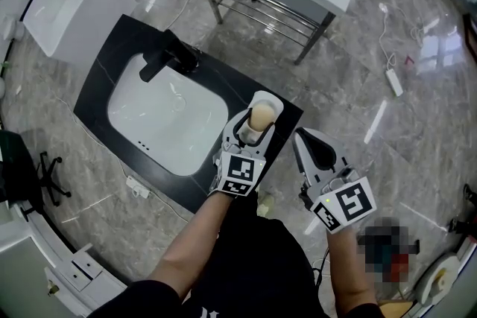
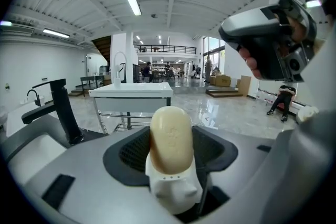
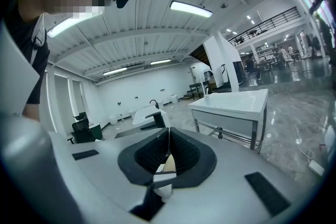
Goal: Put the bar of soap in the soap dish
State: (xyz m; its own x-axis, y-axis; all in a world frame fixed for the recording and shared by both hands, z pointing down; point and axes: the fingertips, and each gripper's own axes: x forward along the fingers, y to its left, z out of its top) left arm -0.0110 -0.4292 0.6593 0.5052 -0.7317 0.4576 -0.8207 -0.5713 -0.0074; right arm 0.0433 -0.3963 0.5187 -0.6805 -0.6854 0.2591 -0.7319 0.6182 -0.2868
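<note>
Firmly, the left tool grips the bar of soap, jaws parted just its width. Its long axis follows the jaws, pointing far, over the white soap dish at the black desk's right corner. The right tool is closed, empty.

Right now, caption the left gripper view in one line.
Left gripper clamps the upright bar of soap, black faucet at left.
</note>
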